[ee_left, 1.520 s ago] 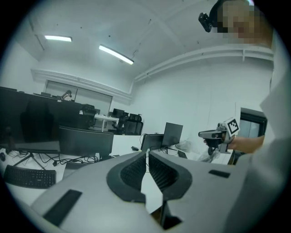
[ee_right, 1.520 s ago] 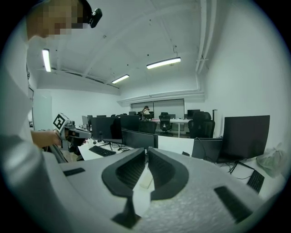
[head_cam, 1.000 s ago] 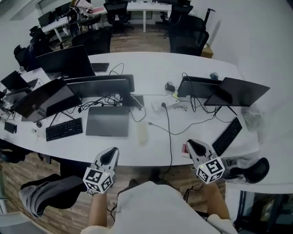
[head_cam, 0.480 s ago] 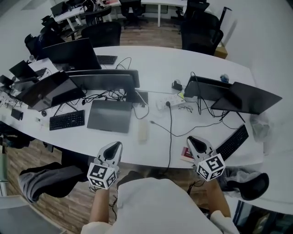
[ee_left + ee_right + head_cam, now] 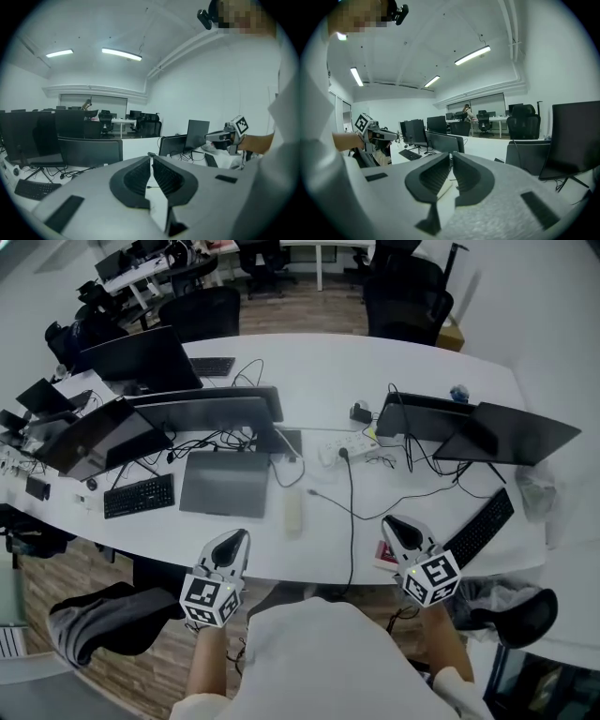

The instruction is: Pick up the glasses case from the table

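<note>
The glasses case (image 5: 293, 512) is most likely the pale oblong thing lying flat toward the near edge of the table (image 5: 309, 367), about midway along it. It is too small and soft in the head view for you to make out a lid or seam. It sits just right of the closed grey laptop (image 5: 225, 484) and left of the black cable (image 5: 351, 512) that runs to the near edge; nothing touches it.

Your left gripper (image 5: 234, 540) hangs at the near edge, left of the case and apart from it, with its fingers pressed together on nothing. Your right gripper (image 5: 396, 526) hangs at the near edge further right, fingers also together and empty. It covers part of a red and white booklet (image 5: 384, 555), so you cannot see what that is. In the right gripper view a pale strip shows low behind the jaws; whether it is the case cannot be told.
</note>
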The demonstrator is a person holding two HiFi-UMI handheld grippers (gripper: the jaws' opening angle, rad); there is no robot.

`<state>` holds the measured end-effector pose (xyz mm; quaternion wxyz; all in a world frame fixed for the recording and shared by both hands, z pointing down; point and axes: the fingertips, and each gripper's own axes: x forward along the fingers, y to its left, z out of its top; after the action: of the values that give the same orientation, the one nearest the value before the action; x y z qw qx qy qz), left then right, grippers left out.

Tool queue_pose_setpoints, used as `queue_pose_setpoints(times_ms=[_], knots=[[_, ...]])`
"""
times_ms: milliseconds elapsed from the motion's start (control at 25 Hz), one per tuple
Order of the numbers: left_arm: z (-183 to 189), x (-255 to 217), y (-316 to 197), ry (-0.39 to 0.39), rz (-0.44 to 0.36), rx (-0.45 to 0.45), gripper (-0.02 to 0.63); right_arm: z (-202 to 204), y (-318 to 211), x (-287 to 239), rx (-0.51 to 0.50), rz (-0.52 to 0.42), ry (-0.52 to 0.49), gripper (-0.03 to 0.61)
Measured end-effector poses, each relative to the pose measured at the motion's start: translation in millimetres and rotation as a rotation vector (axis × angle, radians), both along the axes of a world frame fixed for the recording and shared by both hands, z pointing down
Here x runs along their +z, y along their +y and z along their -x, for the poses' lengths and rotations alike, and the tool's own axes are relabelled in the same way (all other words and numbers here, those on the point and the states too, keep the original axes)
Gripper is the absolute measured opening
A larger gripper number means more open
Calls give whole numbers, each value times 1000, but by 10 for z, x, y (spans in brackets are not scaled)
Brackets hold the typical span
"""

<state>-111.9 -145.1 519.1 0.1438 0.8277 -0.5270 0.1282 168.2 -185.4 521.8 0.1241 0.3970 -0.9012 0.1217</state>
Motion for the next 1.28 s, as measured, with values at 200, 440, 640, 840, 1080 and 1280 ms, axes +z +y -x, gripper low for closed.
queue_pose_setpoints(times_ms=[200, 440, 640, 840, 1080, 1280], knots=[[48, -42, -232, 16, 2, 37, 11, 48, -50, -40, 37, 1, 2, 23], [22, -3, -452, 91, 61, 122, 236, 0, -136, -131, 98, -13, 17, 23], [-30, 204, -565, 70, 140, 181, 324, 16, -165, -98, 134, -5, 31, 23], [-10, 407, -697, 96, 204, 190, 344, -4, -150, -6, 173, 21, 41, 23], [-137, 730, -849, 110, 282, 211, 348, -98, -122, 106, 219, 50, 66, 23], [-249, 1091, -921, 69, 352, 243, 364, -142, -75, 230, 265, 79, 69, 23]])
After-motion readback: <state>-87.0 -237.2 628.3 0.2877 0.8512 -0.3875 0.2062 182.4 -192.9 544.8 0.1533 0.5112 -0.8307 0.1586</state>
